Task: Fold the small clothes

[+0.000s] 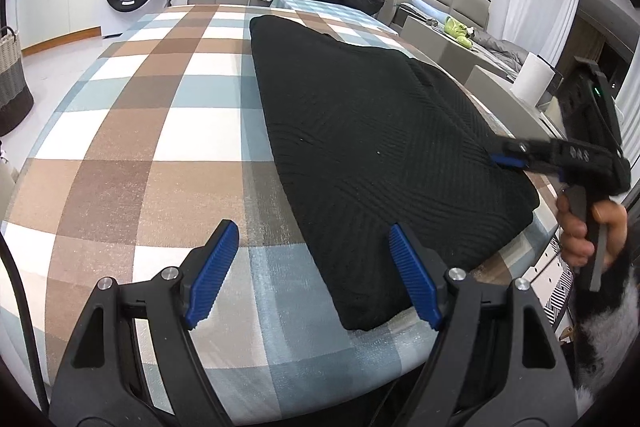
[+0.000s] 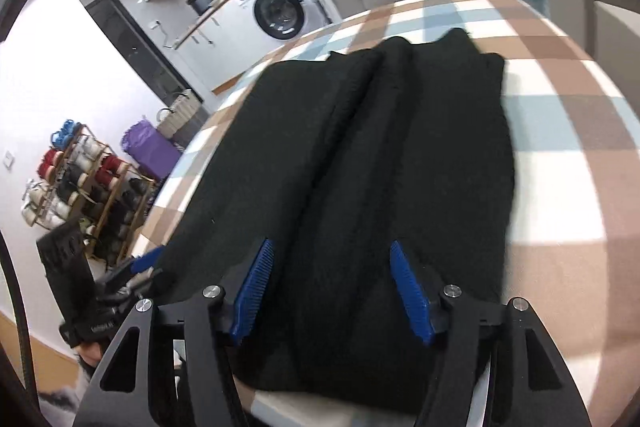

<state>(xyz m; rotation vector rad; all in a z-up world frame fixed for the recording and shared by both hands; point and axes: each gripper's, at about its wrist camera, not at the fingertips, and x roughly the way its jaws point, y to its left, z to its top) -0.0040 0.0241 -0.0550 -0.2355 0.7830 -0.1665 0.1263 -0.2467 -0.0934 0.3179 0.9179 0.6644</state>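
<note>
Looking down the black knit sweater (image 2: 360, 163), its long axis runs away from the near table edge (image 2: 280, 401); right gripper (image 2: 332, 291), fingers spread, hovers over it, nearer than the left gripper (image 1: 312, 275), also spread

Support is a table (image 1: 132, 131) covered edge to edge with a checked cloth (image 1: 192, 67), brown, pale blue and white squares, lying flat. Only one item sits directly on the cloth: a black knit garment (image 1: 360, 131), folded into a long strip. It runs from the near edge toward the far edge, off-centre, close along one side edge. In the right wrist view the garment (image 2: 360, 167) shows a lengthwise crease down the middle, and its near end reaches the near edge of the table (image 2: 560, 155). Rest of the cloth (image 2: 540, 99) is flat.
</note>
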